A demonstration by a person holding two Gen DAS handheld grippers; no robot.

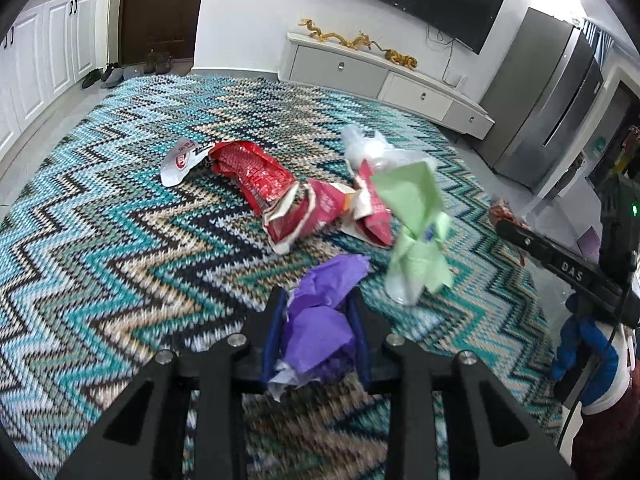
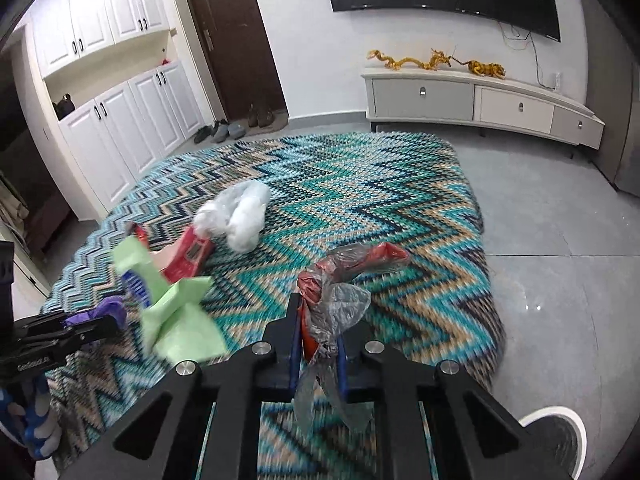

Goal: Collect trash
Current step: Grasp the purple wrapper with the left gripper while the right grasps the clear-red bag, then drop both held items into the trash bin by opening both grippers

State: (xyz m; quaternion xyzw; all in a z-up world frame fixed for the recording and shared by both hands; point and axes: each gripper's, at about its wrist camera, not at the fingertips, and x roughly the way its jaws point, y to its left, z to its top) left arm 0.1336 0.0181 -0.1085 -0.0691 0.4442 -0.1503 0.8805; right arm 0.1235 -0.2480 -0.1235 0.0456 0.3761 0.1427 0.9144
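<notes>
The left gripper [image 1: 316, 320] is clamped on a wad of purple paper [image 1: 320, 320], low in the left wrist frame's centre; its fingers [image 1: 276, 328] press both sides, a firm hold for carrying it off. The right gripper [image 2: 318, 336] is closed tight on a clear-and-red wrapper [image 2: 332, 300] in its own frame's lower middle, the thin film pinched where it bunches so it won't slip. The rest of the trash lies on the zigzag rug [image 1: 100, 240]: a green paper [image 1: 416, 236] right of centre, red wrappers [image 1: 280, 188] mid-frame, and a clear bag [image 1: 372, 148] above them. I judge those are left because both grippers are full.
</notes>
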